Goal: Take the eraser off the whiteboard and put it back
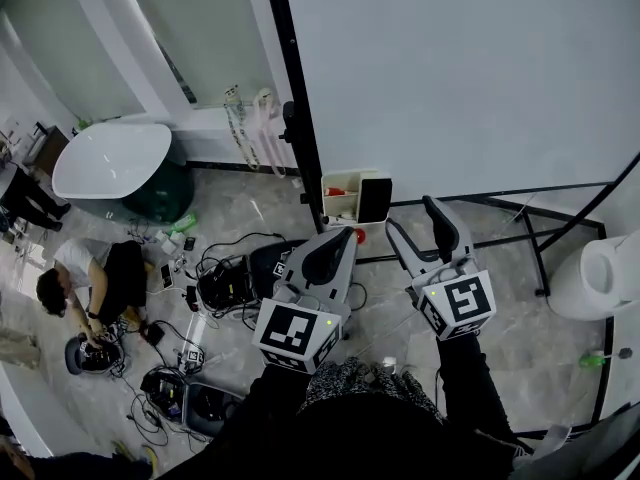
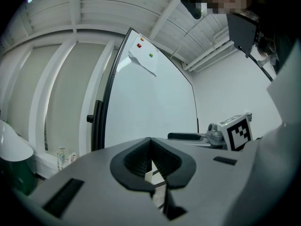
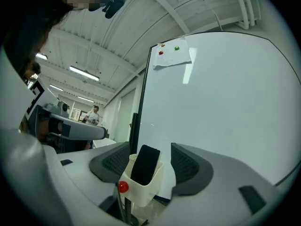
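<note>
Pale marbled floor (image 1: 250, 208) spreads below you, littered with cables (image 1: 225, 278), and a person (image 1: 90, 278) sits on it off to your left. Ahead stands the whiteboard (image 1: 460, 78) in its black frame, with a sheet of paper (image 3: 174, 58) pinned near its top by a red and a green magnet. The eraser (image 1: 374, 199), black and upright, sits in the white holder (image 1: 340, 208) at the board's lower left corner, so it is in its place on the board and in neither of your tools. Your right gripper (image 1: 412, 218) points at that holder with its jaws spread wide. In the right gripper view the eraser lines up in the gap between them but touches neither pad, and a small red knob (image 3: 123, 187) shows just below the holder's near corner. Your left gripper (image 1: 340, 238) hangs beside the right one, near the holder, with its jaws pressed together on nothing; only a thin slit shows between the pads.
</note>
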A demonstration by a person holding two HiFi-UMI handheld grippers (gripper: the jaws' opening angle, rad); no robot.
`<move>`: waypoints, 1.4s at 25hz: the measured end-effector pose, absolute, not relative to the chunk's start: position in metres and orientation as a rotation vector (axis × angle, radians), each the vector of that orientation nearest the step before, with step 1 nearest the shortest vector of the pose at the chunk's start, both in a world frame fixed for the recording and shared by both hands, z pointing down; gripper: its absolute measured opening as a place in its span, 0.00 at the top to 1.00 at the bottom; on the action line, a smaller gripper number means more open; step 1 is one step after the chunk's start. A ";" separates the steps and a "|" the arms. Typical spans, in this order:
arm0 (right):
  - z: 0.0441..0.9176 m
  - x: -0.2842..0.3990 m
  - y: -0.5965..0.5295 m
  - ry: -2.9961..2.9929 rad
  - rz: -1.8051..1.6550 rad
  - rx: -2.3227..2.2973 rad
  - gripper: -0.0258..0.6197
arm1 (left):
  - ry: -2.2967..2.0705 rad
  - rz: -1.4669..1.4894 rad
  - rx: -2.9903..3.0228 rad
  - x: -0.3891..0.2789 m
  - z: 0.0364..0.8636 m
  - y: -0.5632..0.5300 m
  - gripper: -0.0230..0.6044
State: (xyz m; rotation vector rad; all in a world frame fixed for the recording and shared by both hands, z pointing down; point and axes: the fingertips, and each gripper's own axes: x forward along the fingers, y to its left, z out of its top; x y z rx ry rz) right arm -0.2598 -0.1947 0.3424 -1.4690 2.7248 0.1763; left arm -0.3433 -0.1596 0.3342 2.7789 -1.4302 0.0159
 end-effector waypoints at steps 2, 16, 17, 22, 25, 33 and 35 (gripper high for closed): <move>0.339 -0.261 -0.188 2.743 0.218 -1.468 0.58 | -1.440 0.011 2.775 -0.342 0.333 -0.159 0.95; 0.322 -0.271 -0.166 2.784 0.278 -1.390 0.94 | -1.469 -0.009 2.778 -0.330 0.326 -0.152 0.95; 0.323 -0.270 -0.165 2.784 0.266 -1.386 0.94 | -1.472 -0.010 2.778 -0.329 0.326 -0.151 0.95; 0.324 -0.266 -0.165 2.779 0.229 -1.390 0.94 | -1.478 -0.016 2.782 -0.326 0.325 -0.151 0.95; 0.322 -0.263 -0.167 2.776 0.208 -1.417 0.94 | -1.466 -0.028 2.790 -0.323 0.321 -0.150 0.95; 0.326 -0.261 -0.166 2.783 0.201 -1.427 0.95 | -1.452 -0.027 2.798 -0.321 0.321 -0.147 0.95; 0.326 -0.261 -0.166 2.783 0.198 -1.435 0.95 | -1.449 -0.026 2.799 -0.321 0.321 -0.147 0.95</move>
